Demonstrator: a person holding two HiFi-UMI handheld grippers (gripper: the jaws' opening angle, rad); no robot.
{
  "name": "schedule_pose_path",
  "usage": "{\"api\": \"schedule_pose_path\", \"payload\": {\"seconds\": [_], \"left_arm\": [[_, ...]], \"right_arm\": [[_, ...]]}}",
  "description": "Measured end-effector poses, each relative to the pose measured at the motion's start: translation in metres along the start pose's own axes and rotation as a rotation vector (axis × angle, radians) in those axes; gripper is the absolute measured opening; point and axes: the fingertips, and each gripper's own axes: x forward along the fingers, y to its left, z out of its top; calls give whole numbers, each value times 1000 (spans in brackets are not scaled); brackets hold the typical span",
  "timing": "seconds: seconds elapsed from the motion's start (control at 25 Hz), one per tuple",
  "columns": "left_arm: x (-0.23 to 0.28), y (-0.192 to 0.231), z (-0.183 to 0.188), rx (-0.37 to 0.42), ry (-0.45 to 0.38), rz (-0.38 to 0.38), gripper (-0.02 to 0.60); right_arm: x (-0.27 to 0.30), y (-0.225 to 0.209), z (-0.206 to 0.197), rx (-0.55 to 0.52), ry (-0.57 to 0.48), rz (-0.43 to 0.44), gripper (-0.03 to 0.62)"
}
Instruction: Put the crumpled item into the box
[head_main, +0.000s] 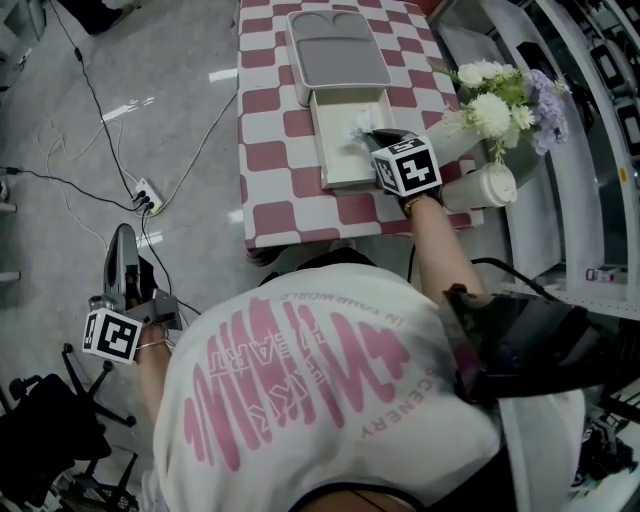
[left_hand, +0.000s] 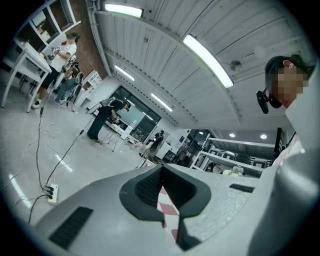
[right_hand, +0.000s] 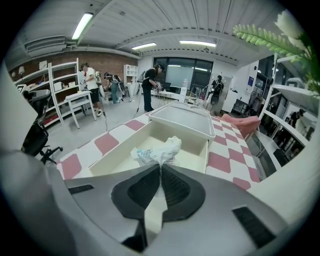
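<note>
The crumpled item (right_hand: 156, 149), a white wad of plastic with some blue print, hangs in the jaws of my right gripper (right_hand: 160, 169), which is shut on it. In the head view the same wad (head_main: 359, 129) is over the right part of the open cream box (head_main: 338, 155) on the checkered table (head_main: 270, 150), with the right gripper (head_main: 374, 140) reaching in from the box's right side. In the right gripper view the box (right_hand: 125, 150) lies just below and ahead. My left gripper (head_main: 122, 245) hangs low at my left side, away from the table; its jaws (left_hand: 161, 172) are shut and hold nothing.
The box's lid (head_main: 336, 48) lies behind the box. A vase of flowers (head_main: 500, 100) and a paper cup (head_main: 486, 186) stand at the table's right edge by my right arm. A power strip (head_main: 147, 197) with cables lies on the floor; metal shelving (head_main: 590, 150) flanks the right.
</note>
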Motion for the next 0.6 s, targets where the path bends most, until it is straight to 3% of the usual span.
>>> {"api": "schedule_pose_path", "payload": {"seconds": [0.6], "left_arm": [[-3,-7,-2,8,18,7,8]], "right_arm": [[15,6,-6,-57,72,42,11]]}}
